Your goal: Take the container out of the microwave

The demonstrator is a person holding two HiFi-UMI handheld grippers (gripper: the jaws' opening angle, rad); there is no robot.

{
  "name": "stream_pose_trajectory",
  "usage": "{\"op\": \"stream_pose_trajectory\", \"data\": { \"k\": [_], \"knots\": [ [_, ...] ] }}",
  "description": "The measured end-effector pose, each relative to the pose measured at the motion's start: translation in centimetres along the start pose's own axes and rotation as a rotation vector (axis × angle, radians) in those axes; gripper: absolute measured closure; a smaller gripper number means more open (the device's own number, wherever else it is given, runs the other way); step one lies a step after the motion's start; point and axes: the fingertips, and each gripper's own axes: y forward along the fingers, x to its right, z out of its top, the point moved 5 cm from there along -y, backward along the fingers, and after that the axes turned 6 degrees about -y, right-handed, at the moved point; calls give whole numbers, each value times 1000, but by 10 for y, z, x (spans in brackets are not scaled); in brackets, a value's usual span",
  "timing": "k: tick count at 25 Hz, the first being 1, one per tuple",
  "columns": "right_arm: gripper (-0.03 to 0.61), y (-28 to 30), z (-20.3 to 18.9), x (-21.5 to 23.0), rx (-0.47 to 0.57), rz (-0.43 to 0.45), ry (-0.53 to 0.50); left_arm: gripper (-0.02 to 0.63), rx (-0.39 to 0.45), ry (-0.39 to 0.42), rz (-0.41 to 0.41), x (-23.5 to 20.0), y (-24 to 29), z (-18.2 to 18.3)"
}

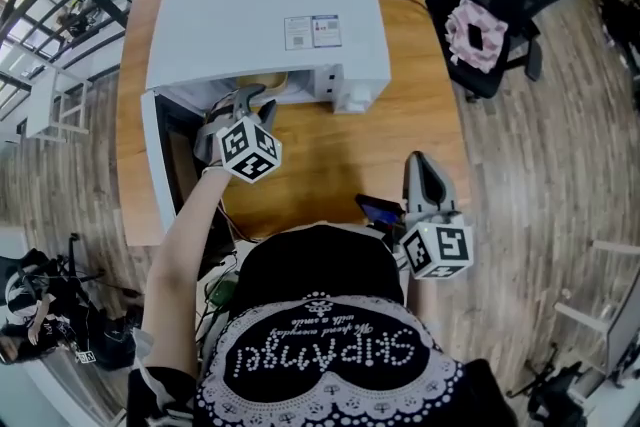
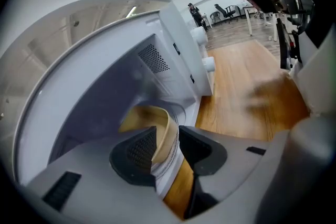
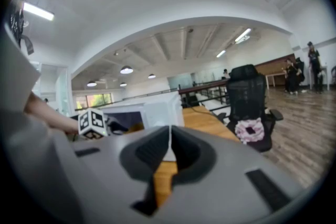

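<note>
The white microwave (image 1: 270, 15) stands on the wooden table (image 1: 330, 155) with its door (image 1: 155, 165) swung open at the left. Inside it sits a tan paper container (image 2: 152, 118), seen as a tan sliver (image 1: 268, 83) in the head view. My left gripper (image 1: 248, 98) reaches into the opening. Its jaws straddle the container's rim, one inside and one outside, with a gap still showing, so the left gripper (image 2: 167, 135) is open. My right gripper (image 1: 422, 165) hangs near the table's front edge, shut and empty, and in its own view the right gripper (image 3: 169, 136) points toward the microwave (image 3: 152, 110).
A black office chair (image 1: 490, 5) with a pink cloth (image 1: 476, 33) stands right of the table. A dark phone-like thing (image 1: 380, 212) lies at the table's near edge. The microwave's knobs (image 2: 202, 39) face the bare wood on the right.
</note>
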Motion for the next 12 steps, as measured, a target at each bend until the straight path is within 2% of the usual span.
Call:
{"op": "stream_pose_trajectory", "data": {
  "k": [5,12],
  "knots": [
    [545,2,0,0,-11,-1,-2,457,5,27,-29,-10,13,0],
    [545,4,-2,2,-13,-15,8,466,-40,125,-88,-11,31,-5]
  ]
}}
